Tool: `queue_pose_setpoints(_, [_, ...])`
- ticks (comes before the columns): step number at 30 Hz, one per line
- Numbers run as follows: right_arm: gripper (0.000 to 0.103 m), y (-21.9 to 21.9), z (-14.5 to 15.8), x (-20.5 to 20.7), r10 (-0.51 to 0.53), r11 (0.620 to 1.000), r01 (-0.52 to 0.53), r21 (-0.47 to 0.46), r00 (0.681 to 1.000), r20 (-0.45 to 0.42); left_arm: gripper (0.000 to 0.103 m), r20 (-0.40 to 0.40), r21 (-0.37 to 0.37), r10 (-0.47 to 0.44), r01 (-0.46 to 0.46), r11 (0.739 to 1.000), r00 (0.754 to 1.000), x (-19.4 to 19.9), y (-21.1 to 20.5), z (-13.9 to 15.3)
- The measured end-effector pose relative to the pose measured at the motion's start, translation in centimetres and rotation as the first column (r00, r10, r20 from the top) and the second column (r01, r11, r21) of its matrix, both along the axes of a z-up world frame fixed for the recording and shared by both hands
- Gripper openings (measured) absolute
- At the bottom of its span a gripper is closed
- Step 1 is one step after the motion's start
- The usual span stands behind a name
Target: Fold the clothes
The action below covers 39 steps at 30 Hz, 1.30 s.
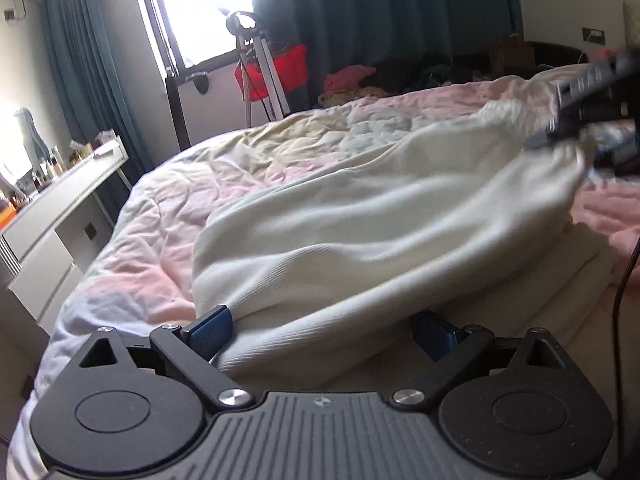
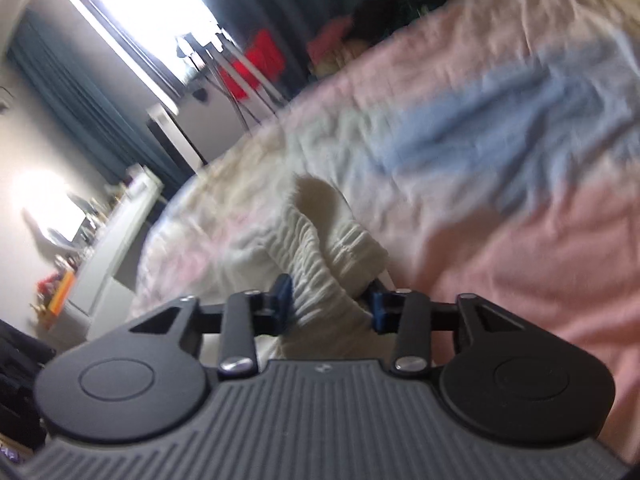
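A cream-white knit garment (image 1: 360, 224) lies spread over the bed. My left gripper (image 1: 322, 330) has its blue pads wide apart with a ribbed edge of the garment lying between them. My right gripper (image 2: 330, 304) is shut on a bunched, ribbed end of the garment (image 2: 320, 248) and holds it above the bed. In the left wrist view the right gripper (image 1: 560, 130) shows at the upper right, blurred, lifting the garment's far end.
The bed has a rumpled pink, white and blue quilt (image 2: 500, 128). A white dresser (image 1: 60, 208) with bottles stands at the left. Dark teal curtains (image 1: 360, 12), a window, a stand with a red item (image 1: 276, 68) and a heap of clothes (image 1: 360, 80) are behind the bed.
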State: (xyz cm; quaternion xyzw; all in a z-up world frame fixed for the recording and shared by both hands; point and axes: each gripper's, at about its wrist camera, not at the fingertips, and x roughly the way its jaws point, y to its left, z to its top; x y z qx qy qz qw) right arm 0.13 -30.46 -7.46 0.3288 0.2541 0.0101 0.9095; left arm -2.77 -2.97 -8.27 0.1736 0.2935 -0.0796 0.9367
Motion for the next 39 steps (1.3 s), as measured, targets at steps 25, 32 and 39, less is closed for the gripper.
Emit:
queue_pose_setpoints(25, [0.092,-2.1,-5.5,1.5,0.022,0.983,0.037,0.181,0.948,-0.318,0.047,0.101,-0.097,0.063,-0.053,0.994,0.993,-3.5,2.0,2.2])
queue_pose_setpoints(32, [0.092,-2.0,-5.0,1.4,0.061,0.976,-0.001,0.217,0.961,-0.270,0.011,0.083,-0.136,-0.082,0.092,0.986,0.993,-4.9,1.7,2.7])
queue_pose_setpoints(39, [0.092,-1.9,-6.9,2.7,0.148,0.965,-0.053,0.255,0.918,-0.369,0.011,-0.218,-0.378,-0.127,0.036,0.925,0.968,-3.0,5.3,1.8])
